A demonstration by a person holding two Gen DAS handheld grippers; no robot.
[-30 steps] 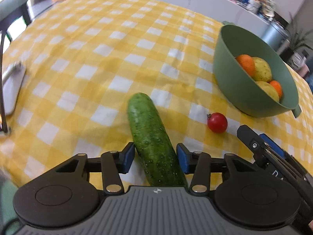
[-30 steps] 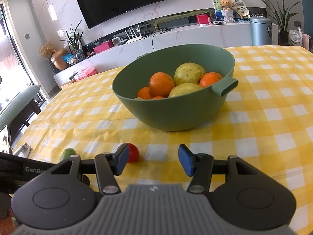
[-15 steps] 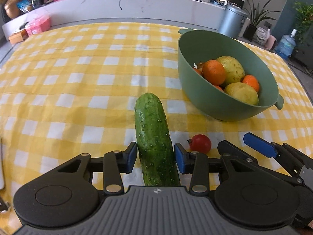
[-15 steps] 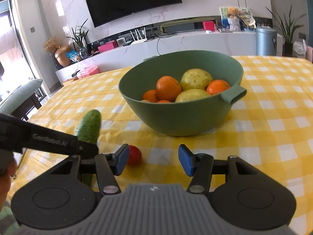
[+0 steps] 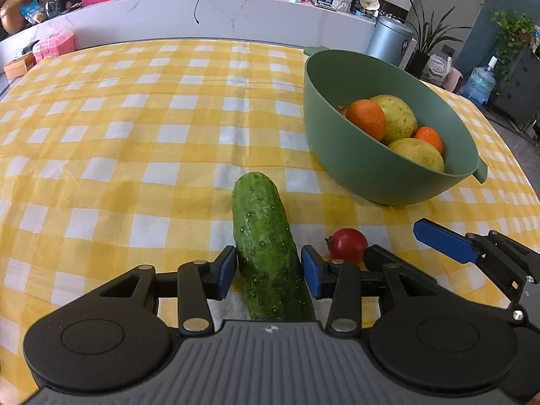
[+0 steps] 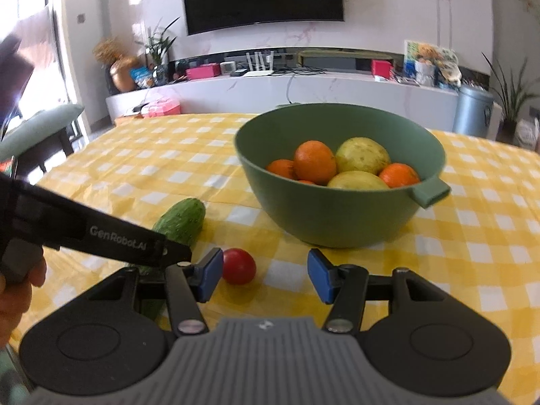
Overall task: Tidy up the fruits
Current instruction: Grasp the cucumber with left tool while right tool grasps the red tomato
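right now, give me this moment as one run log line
left gripper: opening, astride long green cucumber | right gripper: open, empty | small red tomato: on yellow checked tablecloth | green plastic bowl: holds oranges, yellow fruit

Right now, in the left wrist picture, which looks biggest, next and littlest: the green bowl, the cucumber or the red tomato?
1. green bowl
2. cucumber, though it sits nearest the camera, which makes it look bigger
3. red tomato, clearly the littlest
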